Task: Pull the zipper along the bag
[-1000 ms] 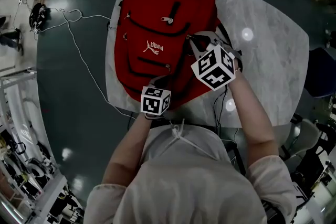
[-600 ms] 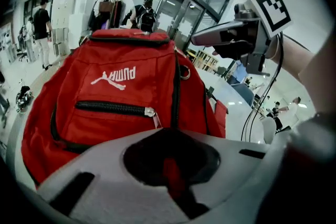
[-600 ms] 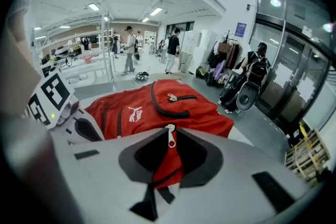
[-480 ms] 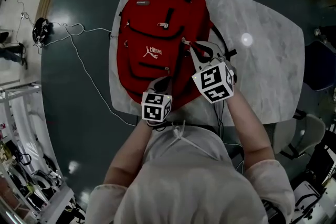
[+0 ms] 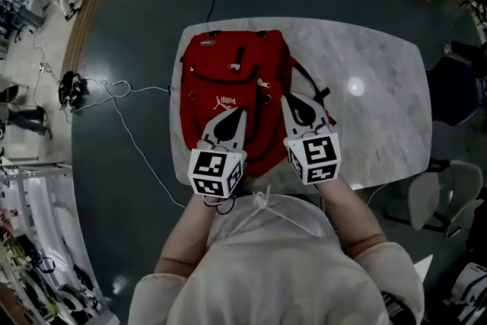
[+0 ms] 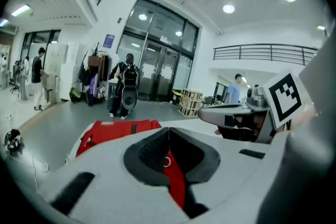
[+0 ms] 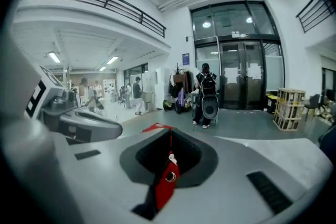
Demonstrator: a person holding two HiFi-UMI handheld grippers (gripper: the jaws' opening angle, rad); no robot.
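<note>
While the pale marble table [image 5: 380, 87] spreads widest, the red backpack [image 5: 221, 84] lies flat on its left part, its contents unseen. Above the bag's near end, the left gripper [image 5: 242, 112] and the right gripper [image 5: 286, 97] each have jaws pressed together, empty. Small metal zipper pulls [image 5: 263, 82] lie beyond them.

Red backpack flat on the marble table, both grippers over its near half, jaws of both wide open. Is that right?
No: the jaws of both are together, tips meeting, as the left and right gripper views show. The rest holds: red backpack flat on the marble table, left gripper and right gripper over its near half.
</note>
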